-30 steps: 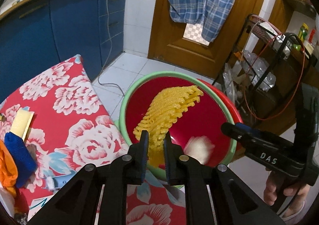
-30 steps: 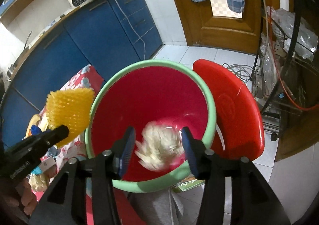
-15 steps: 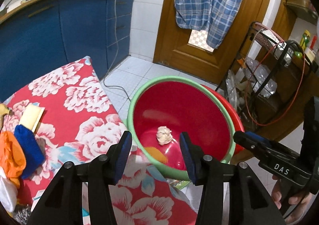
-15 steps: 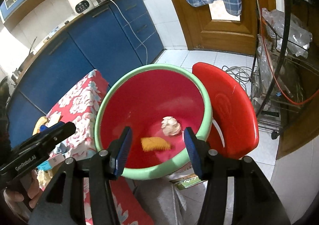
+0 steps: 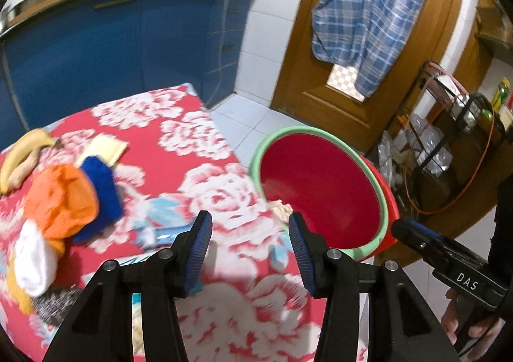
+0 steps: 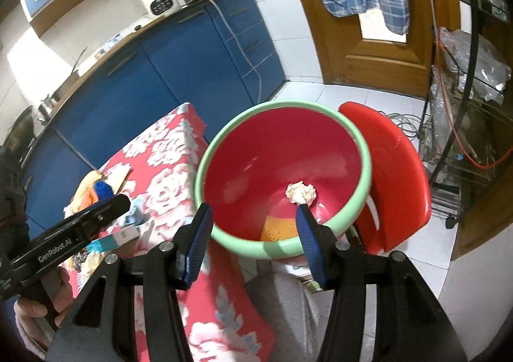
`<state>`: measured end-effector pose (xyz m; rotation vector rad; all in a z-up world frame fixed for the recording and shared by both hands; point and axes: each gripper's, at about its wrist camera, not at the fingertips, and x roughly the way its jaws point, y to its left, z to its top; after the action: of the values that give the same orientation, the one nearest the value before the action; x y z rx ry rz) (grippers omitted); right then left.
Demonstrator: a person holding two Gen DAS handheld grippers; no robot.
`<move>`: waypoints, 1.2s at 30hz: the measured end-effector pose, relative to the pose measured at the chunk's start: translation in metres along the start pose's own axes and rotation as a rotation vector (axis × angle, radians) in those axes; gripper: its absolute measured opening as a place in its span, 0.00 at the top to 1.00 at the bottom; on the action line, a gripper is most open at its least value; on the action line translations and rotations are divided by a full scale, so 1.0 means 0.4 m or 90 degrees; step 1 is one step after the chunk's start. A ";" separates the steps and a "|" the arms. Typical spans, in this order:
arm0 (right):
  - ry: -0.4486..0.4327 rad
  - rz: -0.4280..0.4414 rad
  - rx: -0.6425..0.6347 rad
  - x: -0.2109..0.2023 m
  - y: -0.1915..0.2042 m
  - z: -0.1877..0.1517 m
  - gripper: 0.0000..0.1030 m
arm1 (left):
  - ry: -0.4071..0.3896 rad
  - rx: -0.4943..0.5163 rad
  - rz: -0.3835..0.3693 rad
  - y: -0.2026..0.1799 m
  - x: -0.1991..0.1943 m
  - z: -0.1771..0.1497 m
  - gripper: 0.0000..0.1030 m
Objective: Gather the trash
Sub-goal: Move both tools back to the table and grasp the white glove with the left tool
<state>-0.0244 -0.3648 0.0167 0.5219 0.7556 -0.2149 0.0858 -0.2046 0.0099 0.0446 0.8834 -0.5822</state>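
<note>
A: Basin [image 6: 359, 144], beside table: crumpled paper [image 6: 300, 192], yellow piece [image 6: 279, 229]. Left gripper [image 5: 250, 246], right gripper [image 6: 253, 234]: jaws parted, nothing between.

B: Table [image 5: 205, 150] stock?

A: Banana peel [image 5: 19, 157], orange wad [image 5: 61, 201], blue cloth [image 5: 102, 195]; blurred, possibly not all trash.

B: Risk?

A: The heap lies tangled, so a pinch may drag a neighbour off the edge.
</note>
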 end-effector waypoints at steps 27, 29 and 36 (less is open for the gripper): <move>0.042 0.061 -0.115 0.013 0.271 -0.073 0.46 | -0.057 -0.150 0.110 0.335 -0.191 -0.110 0.50; 0.048 0.058 -0.119 0.023 0.282 -0.077 0.46 | -0.055 -0.154 0.122 0.351 -0.185 -0.111 0.49; 0.077 0.057 -0.125 0.066 0.312 -0.095 0.46 | -0.038 -0.160 0.139 0.392 -0.142 -0.109 0.48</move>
<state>0.0177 -0.2386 0.0217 0.3830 0.8598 -0.0256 0.1049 -0.0339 -0.0070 -0.1024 0.8745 -0.2653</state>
